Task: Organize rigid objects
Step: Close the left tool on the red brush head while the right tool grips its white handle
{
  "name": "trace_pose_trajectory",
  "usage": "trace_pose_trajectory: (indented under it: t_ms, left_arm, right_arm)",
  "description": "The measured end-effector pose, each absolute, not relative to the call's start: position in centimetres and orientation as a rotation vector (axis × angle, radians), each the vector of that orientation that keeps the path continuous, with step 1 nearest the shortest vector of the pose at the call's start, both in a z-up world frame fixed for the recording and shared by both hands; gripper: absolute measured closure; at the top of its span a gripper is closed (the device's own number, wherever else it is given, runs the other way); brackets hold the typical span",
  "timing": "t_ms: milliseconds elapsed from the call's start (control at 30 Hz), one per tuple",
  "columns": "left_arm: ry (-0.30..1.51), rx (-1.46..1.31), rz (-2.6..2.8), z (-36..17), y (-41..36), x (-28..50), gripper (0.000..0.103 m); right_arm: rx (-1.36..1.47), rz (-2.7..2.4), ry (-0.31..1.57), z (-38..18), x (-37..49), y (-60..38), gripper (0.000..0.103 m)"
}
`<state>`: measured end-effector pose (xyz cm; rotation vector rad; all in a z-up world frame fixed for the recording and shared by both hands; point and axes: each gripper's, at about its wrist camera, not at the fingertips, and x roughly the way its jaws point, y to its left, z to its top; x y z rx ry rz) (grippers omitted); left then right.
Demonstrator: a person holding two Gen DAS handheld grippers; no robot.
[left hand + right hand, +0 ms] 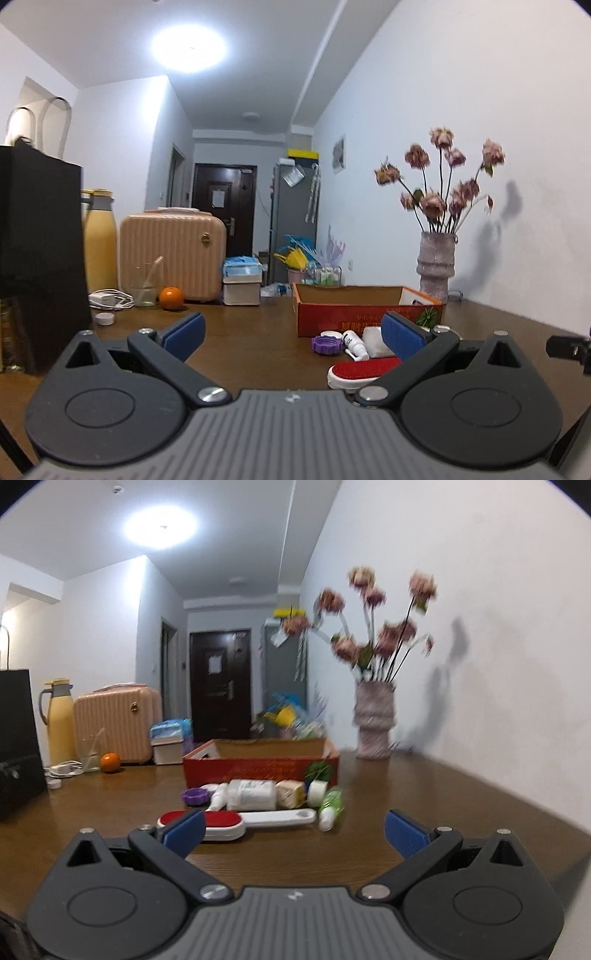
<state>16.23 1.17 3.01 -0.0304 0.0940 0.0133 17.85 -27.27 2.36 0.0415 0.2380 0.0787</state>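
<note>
Both tongs stood spread apart, gripping nothing: the left gripper (pixel 291 334) and right gripper (pixel 293 830) hung over the table (pixel 424 794), the red brush (pixel 207 821) just ahead, the red box (pixel 258 768) beyond

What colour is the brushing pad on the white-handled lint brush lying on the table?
Red, set in a white frame: the lint brush shows best in the right wrist view.
</note>
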Motion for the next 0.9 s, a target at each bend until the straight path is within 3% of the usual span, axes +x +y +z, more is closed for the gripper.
trace_pose_trajectory:
  t_ms: [333, 500, 767, 900]
  left_arm:
    - [0.403, 0.025, -0.06, 1.8, 0.6, 27.4, 0.0]
    - [0.441, 0.018, -0.081, 1.3, -0.1, 32.1, 0.0]
    - [0.556, -0.034, -0.097, -0.7, -0.9, 37.0, 0.003]
    - [0.627, -0.081, -0.108, -1.6, -0.5, 38.9, 0.019]
  right_arm:
    - [0.065, 0.133, 0.403, 1.9, 28.4, -28.9, 0.0]
    - [0.115, 0.236, 0.466, 1.8, 34.2, -28.6, 0.0]
    - [0.182, 0.242, 0.548, -0.1, 42.5, -28.3, 0.027]
    - [0.194, 0.215, 0.602, -1.2, 44.8, -29.7, 0.037]
